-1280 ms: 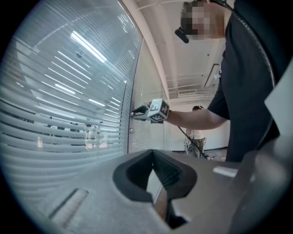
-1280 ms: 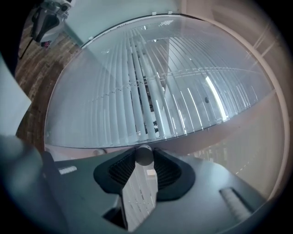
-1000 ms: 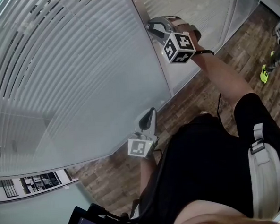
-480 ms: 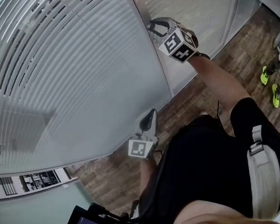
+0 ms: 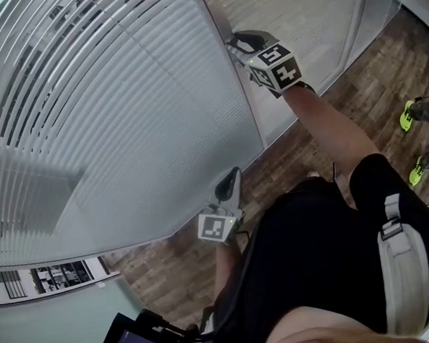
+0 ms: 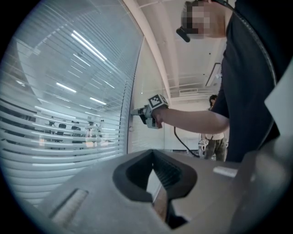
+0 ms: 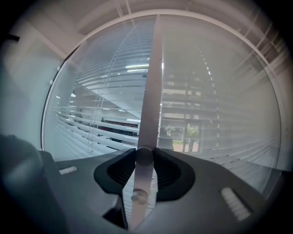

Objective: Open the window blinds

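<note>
— So, where are the blinds (image 5: 123, 100)?
— Behind the glass, filling the big pane ahead. In the head view, dark gaps show between the slats at the upper left, while lower down they look flat and pale.
— And the right hand-held gripper (image 5: 239, 42)?
— Raised to the metal frame strip (image 7: 153, 82) beside that pane and clenched on a round knob (image 7: 144, 155) on the strip. A smaller stud sits just below.
— The left hand-held gripper (image 5: 231, 175)?
— Held low above the wooden floor (image 5: 307, 140) near the pane, its jaws closed together on nothing.
</note>
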A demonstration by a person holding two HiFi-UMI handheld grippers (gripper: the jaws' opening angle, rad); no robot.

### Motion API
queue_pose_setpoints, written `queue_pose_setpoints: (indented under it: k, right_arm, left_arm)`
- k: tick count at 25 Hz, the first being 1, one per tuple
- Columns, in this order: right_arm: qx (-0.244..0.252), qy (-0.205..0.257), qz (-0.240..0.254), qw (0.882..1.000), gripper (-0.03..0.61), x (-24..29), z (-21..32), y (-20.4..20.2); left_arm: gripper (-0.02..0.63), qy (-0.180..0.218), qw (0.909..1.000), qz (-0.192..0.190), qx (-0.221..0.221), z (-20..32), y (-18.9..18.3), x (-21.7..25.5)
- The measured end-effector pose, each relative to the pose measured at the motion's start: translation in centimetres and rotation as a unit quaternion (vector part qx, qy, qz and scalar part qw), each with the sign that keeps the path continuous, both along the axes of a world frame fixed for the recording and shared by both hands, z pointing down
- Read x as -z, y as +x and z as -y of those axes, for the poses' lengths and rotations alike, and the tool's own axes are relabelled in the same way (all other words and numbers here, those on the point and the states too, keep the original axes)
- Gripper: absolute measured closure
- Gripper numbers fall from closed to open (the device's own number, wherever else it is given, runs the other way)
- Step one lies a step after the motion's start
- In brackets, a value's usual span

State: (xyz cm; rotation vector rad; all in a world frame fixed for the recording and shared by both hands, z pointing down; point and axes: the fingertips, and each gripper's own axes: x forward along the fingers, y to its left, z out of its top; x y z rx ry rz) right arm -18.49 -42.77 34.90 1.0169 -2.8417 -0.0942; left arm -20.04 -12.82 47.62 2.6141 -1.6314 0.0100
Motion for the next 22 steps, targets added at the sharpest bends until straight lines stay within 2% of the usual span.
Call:
queue_pose_setpoints:
  k: [2, 7, 12, 22]
  right_arm:
    - [0.002, -0.022, 0.026, 0.999, 0.449, 0.16, -0.02, 0.09]
    - [0.003, -0.047, 0.056, 0.997, 0.449, 0.36, 0.0, 0.16]
    - [0.009, -0.1, 0.116, 0.988, 0.449, 0.57, -0.11, 0.4]
    - [0.009, -0.084, 0.111, 0.99, 0.448, 0.76, -0.06, 0.4]
  left_arm:
    - [0.611, 0.0, 1.0, 0.0, -0.001, 0.02, 0.1, 0.06]
    - [0.611, 0.002, 1.0, 0.001, -0.002, 0.05, 0.22, 0.01]
    - [0.611, -0.003, 1.0, 0.0, 0.0, -0.11, 0.28, -0.05]
    - [0.611, -0.002, 1.0, 0.002, -0.001, 0.0, 0.26, 0.1]
